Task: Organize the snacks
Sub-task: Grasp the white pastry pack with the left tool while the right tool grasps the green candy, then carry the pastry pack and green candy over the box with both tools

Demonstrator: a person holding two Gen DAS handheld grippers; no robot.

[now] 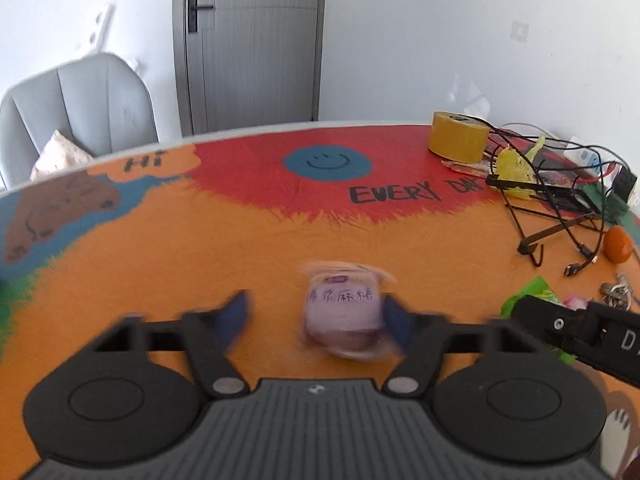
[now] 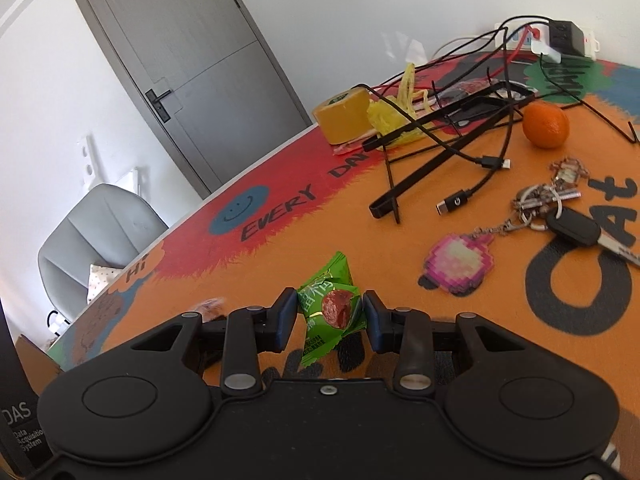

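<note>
A purple wrapped snack (image 1: 342, 314) lies on the orange table cover between the fingers of my left gripper (image 1: 318, 320), close against the right finger; the jaws stand wide open and the view is blurred. My right gripper (image 2: 330, 314) is shut on a green snack packet (image 2: 331, 312), its two blue pads pressing the packet's sides just above the table. The green packet (image 1: 528, 294) and the right gripper's body (image 1: 580, 332) also show at the right edge of the left wrist view. The purple snack (image 2: 210, 306) shows faintly at the left in the right wrist view.
A yellow tape roll (image 2: 344, 116), a black wire stand (image 2: 432, 148) with cables, a power strip (image 2: 560, 38), a mandarin (image 2: 546, 125) and a key bunch with a pink charm (image 2: 552, 208) lie at the right. A grey chair (image 1: 80, 108) stands beyond the far edge.
</note>
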